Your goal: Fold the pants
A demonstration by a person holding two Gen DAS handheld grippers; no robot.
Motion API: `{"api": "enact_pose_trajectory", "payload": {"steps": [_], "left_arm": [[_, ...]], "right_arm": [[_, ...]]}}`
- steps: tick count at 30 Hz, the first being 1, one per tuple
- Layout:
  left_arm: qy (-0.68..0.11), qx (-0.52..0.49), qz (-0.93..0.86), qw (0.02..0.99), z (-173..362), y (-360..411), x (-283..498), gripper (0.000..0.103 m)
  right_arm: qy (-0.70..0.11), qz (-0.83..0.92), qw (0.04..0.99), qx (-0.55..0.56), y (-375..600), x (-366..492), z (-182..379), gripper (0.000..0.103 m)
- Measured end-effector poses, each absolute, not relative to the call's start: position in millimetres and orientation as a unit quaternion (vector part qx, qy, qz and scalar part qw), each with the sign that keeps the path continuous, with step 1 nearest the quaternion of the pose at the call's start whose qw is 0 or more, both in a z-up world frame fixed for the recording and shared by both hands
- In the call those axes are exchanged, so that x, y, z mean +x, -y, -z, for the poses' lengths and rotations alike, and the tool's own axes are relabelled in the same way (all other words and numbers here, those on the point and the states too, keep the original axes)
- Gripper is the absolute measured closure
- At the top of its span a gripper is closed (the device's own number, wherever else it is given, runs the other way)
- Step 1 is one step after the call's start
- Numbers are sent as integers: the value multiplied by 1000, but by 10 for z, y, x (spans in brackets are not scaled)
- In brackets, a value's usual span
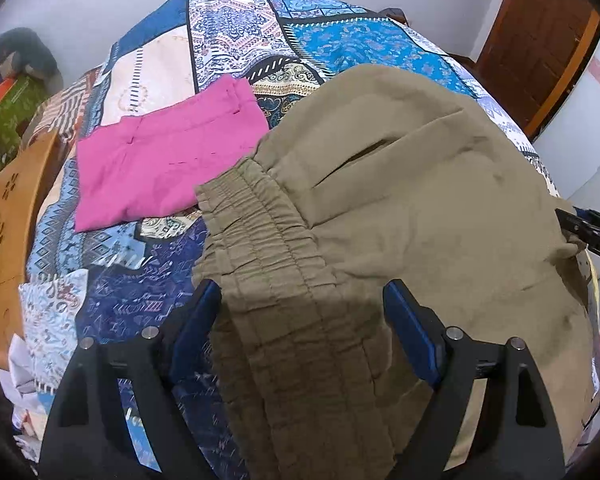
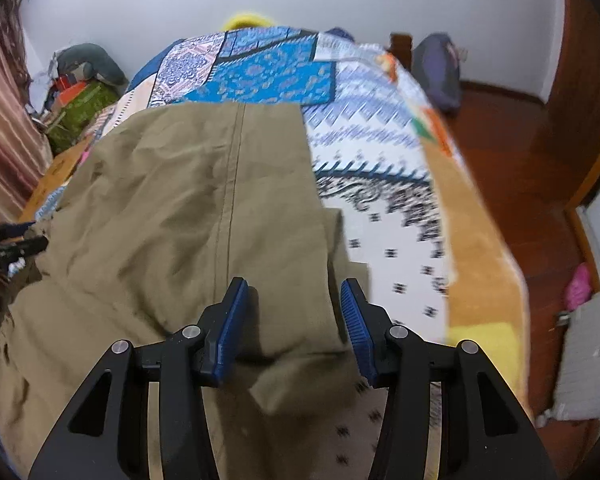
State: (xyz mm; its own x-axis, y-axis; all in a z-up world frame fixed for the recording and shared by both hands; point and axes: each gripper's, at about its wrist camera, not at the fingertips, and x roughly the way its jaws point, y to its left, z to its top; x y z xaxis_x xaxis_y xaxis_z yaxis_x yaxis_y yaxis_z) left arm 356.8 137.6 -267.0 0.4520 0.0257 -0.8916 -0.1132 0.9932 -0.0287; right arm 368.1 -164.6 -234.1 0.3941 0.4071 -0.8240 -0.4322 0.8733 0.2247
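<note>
In the left wrist view, the khaki pants (image 1: 380, 208) lay spread on the bed (image 1: 236, 40), which was covered with a patchwork bedspread of blue and white patterns. The left gripper (image 1: 302, 308) had its jaws spread wide, one on each side of the elastic waistband (image 1: 260, 224); the cloth passed between them, but the blue pads (image 1: 410, 332) were not pressing it. A folded pink garment (image 1: 164, 168) lay on the bed beside the waistband, to the left. The other gripper (image 1: 588, 232) showed at the right edge, at the border of the pants.

In the right wrist view, the pants (image 2: 172, 208) filled most of the left and centre, with a long seam (image 2: 232, 184) running away from the camera. The right gripper (image 2: 294, 312) also had its jaws spread, and they stood over the right edge of the cloth without pinching it. The wooden floor (image 2: 512, 128) was visible to the right of the bed (image 2: 380, 152). This view was a little blurred.
</note>
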Motion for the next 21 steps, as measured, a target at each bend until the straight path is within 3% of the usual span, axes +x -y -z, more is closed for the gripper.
{"api": "enact_pose_trajectory", "payload": {"steps": [1,3,7,15,21], "left_arm": [[-518,-36,-45,854,2677,-1371,3569,18],[-509,-21,-53,859,2678,-1357,3578,34],[-499,6,-62,864,2620,-1373,3574,41],[-512,-22,-44,857,2694,-1537,3599,40],[-506,-24,-31,862,2430,-1556,3456,40]], "right_arm": [[-490,-251,835,-18,1616,3698,2367,70],[-488,-246,837,-39,1575,3686,2374,83],[-472,-240,843,-90,1509,3607,2343,91],[-484,-229,834,-133,1460,3650,2392,91],[-494,-234,830,-111,1568,3586,2167,85]]}}
